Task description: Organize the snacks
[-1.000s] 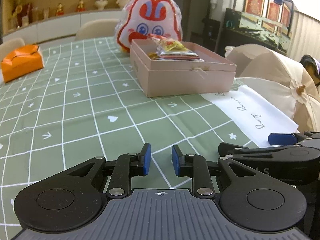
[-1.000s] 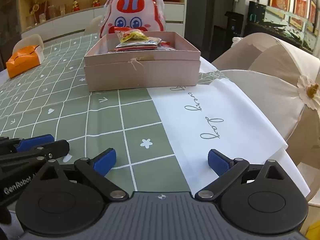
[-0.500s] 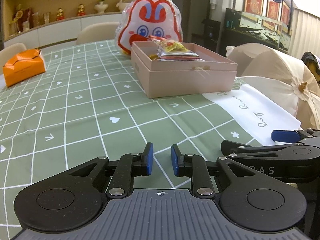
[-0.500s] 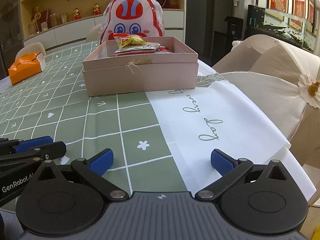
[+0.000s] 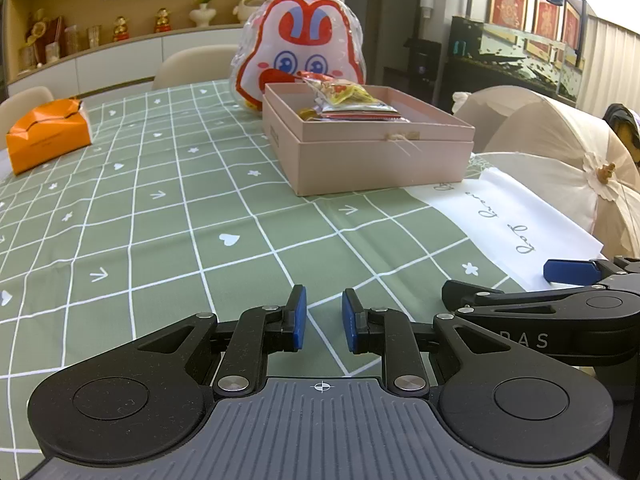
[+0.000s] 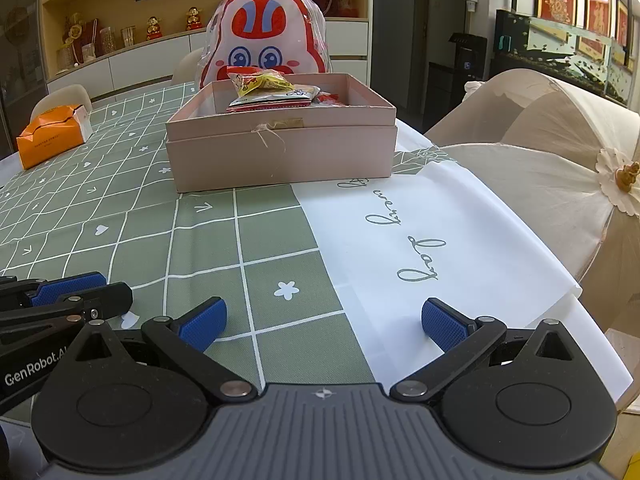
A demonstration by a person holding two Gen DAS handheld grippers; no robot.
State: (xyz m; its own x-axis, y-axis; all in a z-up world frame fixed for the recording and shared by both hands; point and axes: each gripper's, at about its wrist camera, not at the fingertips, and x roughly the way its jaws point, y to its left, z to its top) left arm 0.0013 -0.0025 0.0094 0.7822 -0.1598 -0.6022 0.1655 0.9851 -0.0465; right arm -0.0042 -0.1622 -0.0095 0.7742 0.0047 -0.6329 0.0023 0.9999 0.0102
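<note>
On the green checked tablecloth (image 5: pixel 168 216) stands 1 pink box (image 6: pixel 280 148), open at the top, holding a small pile of snack packets (image 6: pixel 272 92); at least 3 wrappers show, though the exact count cannot be told because they overlap. Behind the box, touching or just beside its far side, stands 1 rabbit-faced bag (image 6: pixel 266 44) in clear plastic. 1 orange paper bag (image 5: pixel 48 136) lies at the far left of the table, well apart from the box. 1 white cloth panel with script lettering (image 6: pixel 420 240) covers the right near part of the table, and the box's right near corner rests at its far edge. 2 cream fabric-covered chairs (image 5: pixel 560 152) stand to the right of the table.

The left gripper (image 5: pixel 323 318) hovers low over the near edge of the cloth, its 2 blue pads drawn close together with a narrow gap between them, holding nothing. The right gripper (image 6: pixel 324 320) sits just to its right, its 2 blue pads spread wide apart, empty, straddling the border between green cloth and white panel.

The box with the snacks lies far ahead of both grippers: ahead and to the right of the left one, ahead and slightly left of the right one.
</note>
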